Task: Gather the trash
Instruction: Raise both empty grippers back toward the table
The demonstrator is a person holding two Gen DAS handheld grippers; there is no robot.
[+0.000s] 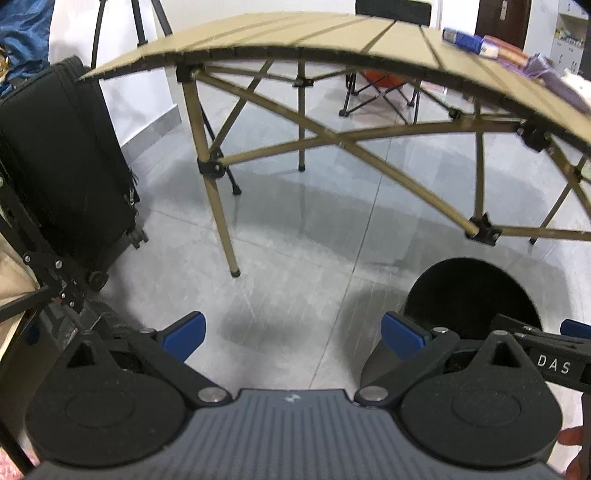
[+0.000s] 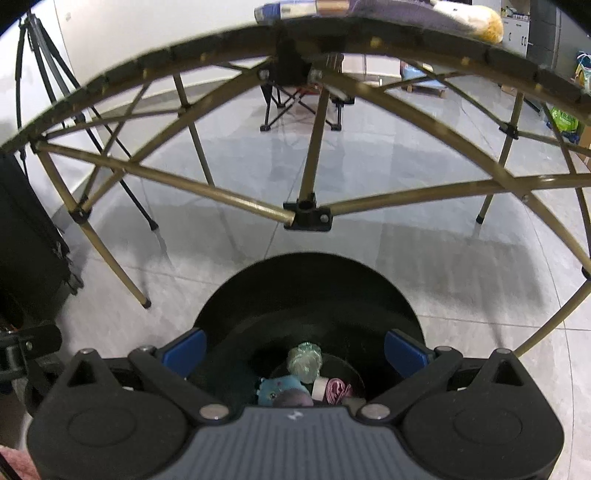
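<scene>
Black and round, the trash bin [image 2: 306, 295] stands on the grey tiled floor [image 2: 424, 258] just in front of the folding camp table [image 2: 306, 210], directly below the right gripper [image 2: 295, 352]. That gripper's blue-padded fingers [image 2: 184, 350] are spread wide with nothing between them, one to either side of the bin's mouth in the right wrist view. Down inside the bin lie several discarded things: a crumpled pale green clear wrapper [image 2: 304, 360], a small blue plush toy [image 2: 277, 391], a roll of white tape [image 2: 320, 387] and a pink striped wrapper [image 2: 338, 391] just beside the tape.

In the left wrist view the left gripper [image 1: 291, 334] hangs over bare floor [image 1: 288, 258], its blue pads [image 1: 186, 332] likewise wide apart and empty. The bin [image 1: 469, 291] shows at the lower right of that view, partly behind the left gripper's right finger, with part of the other gripper [image 1: 546, 350], marked "DAS", at its rim.

On the tan slatted tabletop [image 1: 332, 33] sit a blue-and-white package [image 1: 465, 38], folded orange and purple cloths [image 1: 517, 55] and something white at the far right, too blurred to name. A black wheeled suitcase [image 1: 62, 166] stands upright on the floor left of the table, a folding camp chair [image 2: 299, 99] beyond it.
</scene>
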